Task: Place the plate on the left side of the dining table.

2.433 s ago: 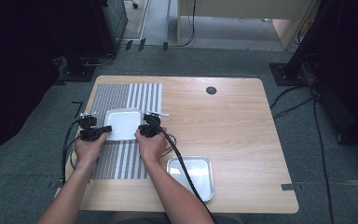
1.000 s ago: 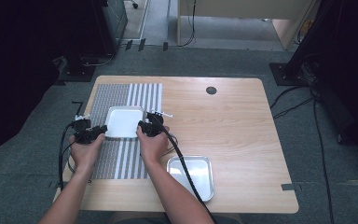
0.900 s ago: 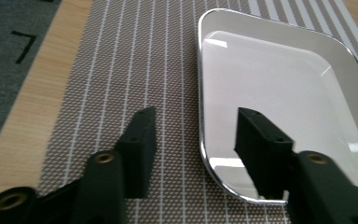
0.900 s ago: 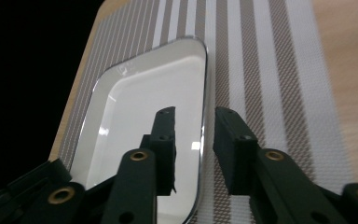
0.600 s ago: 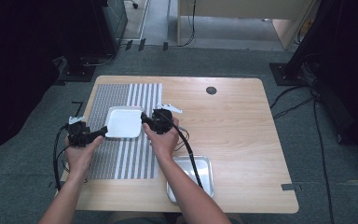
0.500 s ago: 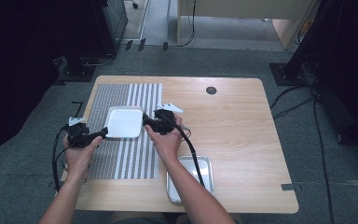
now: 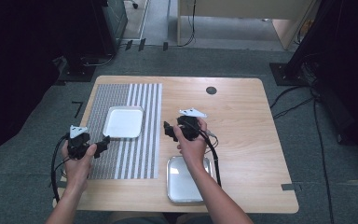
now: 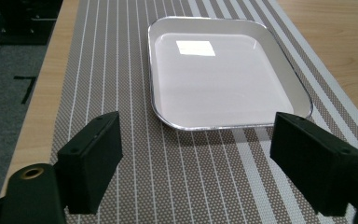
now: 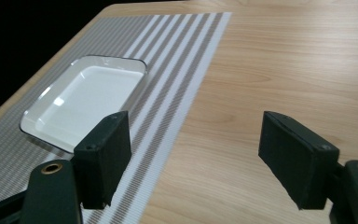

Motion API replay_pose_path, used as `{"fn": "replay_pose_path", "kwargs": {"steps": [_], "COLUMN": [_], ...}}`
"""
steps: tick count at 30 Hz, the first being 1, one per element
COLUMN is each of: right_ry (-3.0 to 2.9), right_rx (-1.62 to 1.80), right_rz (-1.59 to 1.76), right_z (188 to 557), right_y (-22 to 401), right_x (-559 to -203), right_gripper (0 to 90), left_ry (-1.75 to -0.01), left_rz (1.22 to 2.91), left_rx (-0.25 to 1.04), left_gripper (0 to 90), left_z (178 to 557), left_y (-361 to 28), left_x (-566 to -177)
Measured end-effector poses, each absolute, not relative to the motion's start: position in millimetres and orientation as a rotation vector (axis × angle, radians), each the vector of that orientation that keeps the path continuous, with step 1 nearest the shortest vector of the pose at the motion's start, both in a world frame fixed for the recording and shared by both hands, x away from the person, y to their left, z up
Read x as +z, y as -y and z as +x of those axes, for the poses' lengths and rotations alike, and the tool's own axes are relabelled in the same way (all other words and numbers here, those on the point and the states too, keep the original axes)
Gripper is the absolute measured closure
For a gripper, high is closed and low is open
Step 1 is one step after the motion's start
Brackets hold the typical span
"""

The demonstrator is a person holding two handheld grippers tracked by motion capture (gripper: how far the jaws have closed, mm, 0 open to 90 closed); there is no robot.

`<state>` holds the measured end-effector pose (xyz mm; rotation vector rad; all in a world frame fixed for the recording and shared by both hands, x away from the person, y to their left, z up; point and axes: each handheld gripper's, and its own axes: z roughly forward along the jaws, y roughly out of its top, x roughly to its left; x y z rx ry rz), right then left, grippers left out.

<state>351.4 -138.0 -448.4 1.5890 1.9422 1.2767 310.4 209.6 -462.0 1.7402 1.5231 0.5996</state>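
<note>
A white square tray [image 7: 123, 122] lies on the striped grey mat [image 7: 135, 154] on the left half of the wooden table. My left gripper [image 7: 103, 142] hovers over the mat's near left part, just short of the tray [image 8: 223, 70], jaws wide apart and holding nothing. My right gripper [image 7: 168, 130] is held over bare wood right of the mat, pointing left toward the tray [image 9: 86, 100], open and empty too. A metal tray [image 7: 186, 179] sits near the table's front edge, partly under the right forearm.
A small dark round grommet [image 7: 211, 90] is set in the table's far middle. Bare wood [image 7: 247, 135] spreads over the right half. Cables trail from both grippers off the front edge. Dark furniture and floor cables surround the table.
Both grippers have let go of the white tray and drawn apart: the left back toward the near left of the mat, the right rightward onto bare wood. The tray stays on the mat.
</note>
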Motion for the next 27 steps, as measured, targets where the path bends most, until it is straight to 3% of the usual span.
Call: {"fn": "replay_pose_path", "kwargs": {"steps": [27], "right_ry": [-1.878], "right_rx": [1.223], "right_rz": [1.592], "right_z": [295.8], "right_y": [233.4], "right_x": [-446.8], "right_gripper": [23.5], "left_ry": [-1.453], "left_rz": [1.697], "left_rx": [0.592], "left_gripper": [12.5], "left_z": [259.6], "left_y": [-204.3], "left_x": [-469.6]}}
